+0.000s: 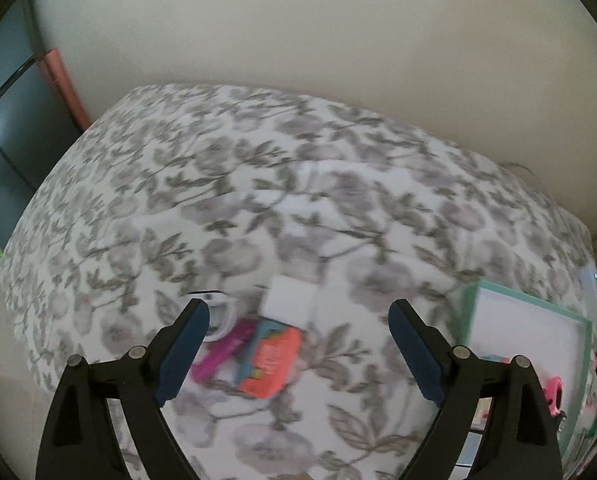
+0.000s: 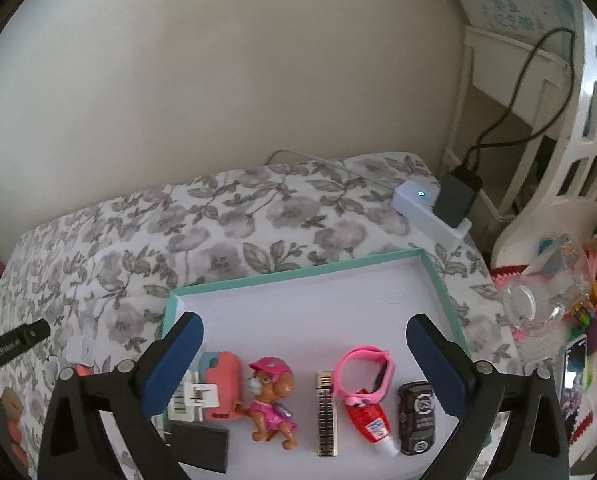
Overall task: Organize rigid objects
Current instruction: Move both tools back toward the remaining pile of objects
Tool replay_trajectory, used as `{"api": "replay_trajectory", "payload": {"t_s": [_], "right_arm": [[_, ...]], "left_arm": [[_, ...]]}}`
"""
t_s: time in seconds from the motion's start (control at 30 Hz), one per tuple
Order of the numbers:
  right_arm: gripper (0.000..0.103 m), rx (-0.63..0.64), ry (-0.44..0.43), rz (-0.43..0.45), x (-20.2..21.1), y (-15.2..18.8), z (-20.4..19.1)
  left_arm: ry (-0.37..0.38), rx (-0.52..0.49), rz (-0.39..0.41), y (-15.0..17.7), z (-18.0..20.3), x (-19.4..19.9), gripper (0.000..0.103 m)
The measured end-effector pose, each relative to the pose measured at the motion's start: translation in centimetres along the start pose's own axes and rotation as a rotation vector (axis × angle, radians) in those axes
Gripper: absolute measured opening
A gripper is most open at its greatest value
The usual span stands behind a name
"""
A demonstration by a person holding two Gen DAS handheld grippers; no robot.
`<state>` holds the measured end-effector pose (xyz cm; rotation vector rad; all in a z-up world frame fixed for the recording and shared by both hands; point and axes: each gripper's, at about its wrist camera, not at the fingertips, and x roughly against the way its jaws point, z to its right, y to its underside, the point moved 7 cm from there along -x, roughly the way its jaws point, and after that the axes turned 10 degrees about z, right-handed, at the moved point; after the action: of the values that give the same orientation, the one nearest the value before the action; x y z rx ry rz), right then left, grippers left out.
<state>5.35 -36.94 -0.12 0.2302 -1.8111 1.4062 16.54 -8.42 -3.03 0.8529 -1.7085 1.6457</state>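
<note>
My left gripper (image 1: pixel 298 308) hangs open over a floral bedspread (image 1: pixel 258 200), with nothing between its fingers. Below it lie a white box (image 1: pixel 288 298), an orange-red case (image 1: pixel 272 364), a magenta stick-like item (image 1: pixel 214 360) and a white round thing (image 1: pixel 218 320), all blurred. My right gripper (image 2: pixel 304 322) is open above a white tray with a teal rim (image 2: pixel 298 272). In the tray's near part sit a coral case (image 2: pixel 224 380), a pink toy pup (image 2: pixel 270 396), a harmonica (image 2: pixel 325 414), a pink watch (image 2: pixel 364 372), a red bottle (image 2: pixel 372 420) and a black toy car (image 2: pixel 416 416).
A white power strip (image 2: pixel 426 208) with a black adapter (image 2: pixel 456 198) lies at the bed's far right corner. Right of the bed are a clear jar (image 2: pixel 538 300), a phone (image 2: pixel 574 368) and toys. A white plug (image 2: pixel 81 350) rests on the bedspread left of the tray.
</note>
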Motion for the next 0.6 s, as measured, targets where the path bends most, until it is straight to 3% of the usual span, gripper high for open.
{"api": "replay_trajectory", "payload": {"t_s": [0.3, 0.6], "right_arm": [[0.103, 0.081, -0.058, -0.002, 0.0, 0.9, -5.6], [0.103, 0.184, -0.134, -0.038, -0.1, 2.8, -12.9]], "left_arm": [[-0.089, 0.139, 0.002, -1.2, -7.6, -0.2, 0.092], [-0.185, 0.077, 0.005, -1.5, -11.6, -0.5, 0.092]]}}
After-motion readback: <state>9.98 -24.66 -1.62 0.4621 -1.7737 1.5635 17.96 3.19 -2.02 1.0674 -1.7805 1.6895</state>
